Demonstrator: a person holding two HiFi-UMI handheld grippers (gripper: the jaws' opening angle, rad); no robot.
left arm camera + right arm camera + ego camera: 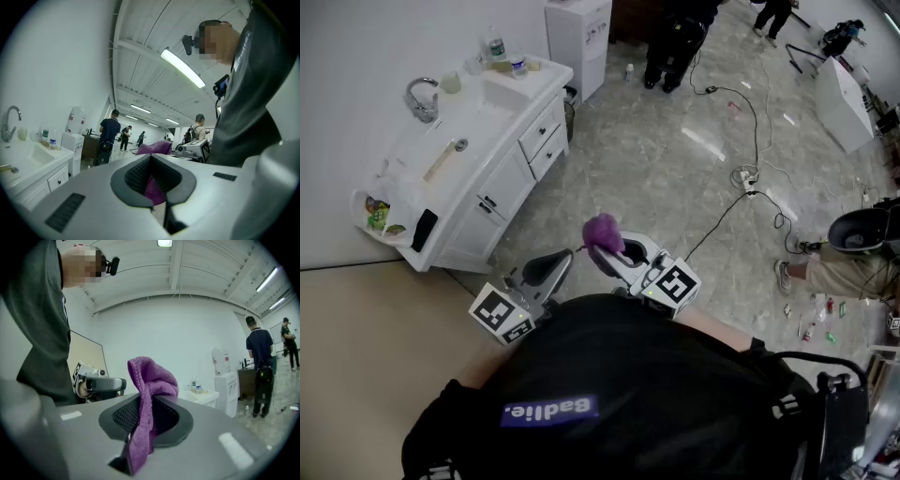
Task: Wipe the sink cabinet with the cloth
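**Cloth clamped in the right tongs, cabinet well off at 10 o'clock**

Nearest the body, the cloth (603, 232) is gripped by the right tongs (607, 255). A purple bunch stands up above the jaws and a tail hangs down through them. The left tongs (548, 267), just beside at 9 o'clock, are closed. Nothing appears to be gripped there, and the purple seen in their gap is judged to be the cloth beyond.

From the cloth, the sink cabinet (502, 183) lies at about 10 o'clock, well apart, with bare floor (675, 159) between. Its long axis runs from 7 o'clock to 1 o'clock, and the drawer fronts are turned toward the tongs. The left tongs are nearer the cabinet, but the cloth is carried by the right. A reach up and leftward is therefore judged necessary before wiping can be begun.
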